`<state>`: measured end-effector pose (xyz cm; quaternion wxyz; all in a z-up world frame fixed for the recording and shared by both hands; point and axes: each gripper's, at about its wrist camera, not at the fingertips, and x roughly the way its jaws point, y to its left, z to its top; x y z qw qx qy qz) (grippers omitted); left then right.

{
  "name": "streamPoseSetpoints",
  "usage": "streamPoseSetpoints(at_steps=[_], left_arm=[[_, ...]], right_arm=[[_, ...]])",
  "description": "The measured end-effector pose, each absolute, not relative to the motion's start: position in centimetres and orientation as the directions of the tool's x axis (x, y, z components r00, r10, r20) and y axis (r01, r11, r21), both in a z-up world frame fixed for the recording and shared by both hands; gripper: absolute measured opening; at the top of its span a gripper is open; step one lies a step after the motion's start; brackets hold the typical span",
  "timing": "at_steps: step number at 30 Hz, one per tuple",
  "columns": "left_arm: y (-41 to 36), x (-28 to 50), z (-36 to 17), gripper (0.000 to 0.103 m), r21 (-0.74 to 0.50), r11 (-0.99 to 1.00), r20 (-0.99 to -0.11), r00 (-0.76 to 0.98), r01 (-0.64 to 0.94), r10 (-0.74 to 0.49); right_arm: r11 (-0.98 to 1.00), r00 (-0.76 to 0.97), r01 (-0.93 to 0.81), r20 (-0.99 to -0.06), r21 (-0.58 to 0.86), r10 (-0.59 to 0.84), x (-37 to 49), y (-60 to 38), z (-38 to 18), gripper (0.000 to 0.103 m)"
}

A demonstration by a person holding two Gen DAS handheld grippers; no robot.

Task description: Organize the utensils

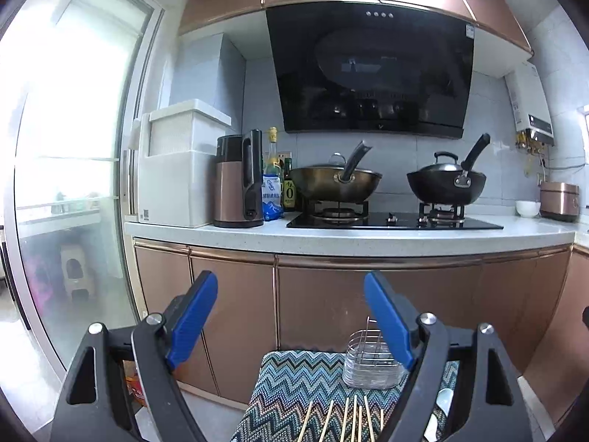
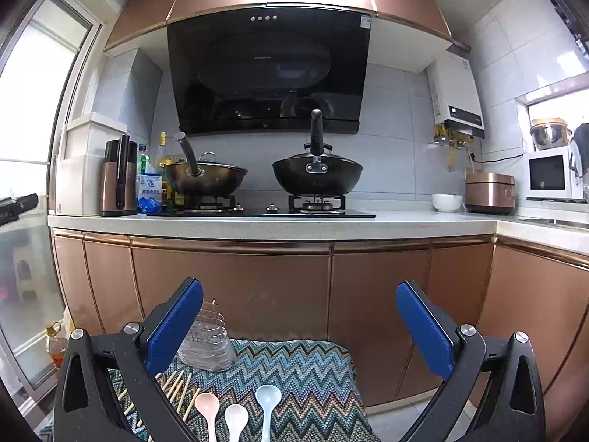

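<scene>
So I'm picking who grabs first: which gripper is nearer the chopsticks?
Left. The left gripper hangs right over the chopsticks, which lie between its fingers. The right gripper is off to their right, above the spoons.

The left claw [image 1: 291, 318], a black-framed two-finger tool with blue rubber pads [image 1: 191, 318], stands with its jaws spread wide and nothing between them. Both fingers slant outward from silver pivot bolts and point forward and level. The right claw [image 2: 299, 329], of the same black frame and blue pads [image 2: 423, 329], is likewise spread wide and holds nothing. Its fingers also aim straight ahead, level, with the gap between them slightly wider than on the left.
</scene>
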<state>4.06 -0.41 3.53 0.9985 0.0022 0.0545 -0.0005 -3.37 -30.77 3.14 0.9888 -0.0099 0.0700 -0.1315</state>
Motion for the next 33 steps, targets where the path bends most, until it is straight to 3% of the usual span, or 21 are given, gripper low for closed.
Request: streamPoseSetpoints(at_steps=[9,18,25,30,33], left_arm=[[-2.6,6.4,2.3,0.081,0.08,0.997,-0.117,0.993,-0.014,0.023],[-4.0,9.6,1.5,0.081,0.124,0.991,-0.196,0.98,0.051,-0.025],[-3.4,13.9,-1.4,0.081,0.093,0.992,-0.343,0.938,0.081,-0.044],[-3.6,17.2,-5.8,0.081,0.031,0.978,-0.508,0.846,0.207,-0.163],[-4.5,19.5,-9.5,0.08,-0.036,0.958,-0.623,0.743,0.285,-0.245]], right_arm=[[0.969,0.959,0.237,-0.141,-0.066,-0.244,-1.0,-30.6,3.1,0.103],[0.979,0.966,0.186,-0.167,-0.088,-0.199,2.1,-30.4,2.3,0.103],[0.986,0.94,0.132,-0.303,-0.101,-0.157,6.3,-31.1,-1.0,0.103],[0.99,0.91,0.103,-0.393,-0.091,-0.131,8.8,-31.9,-3.8,0.102],[0.996,0.878,0.076,-0.47,-0.055,-0.093,10.6,-32.9,-5.8,0.089]])
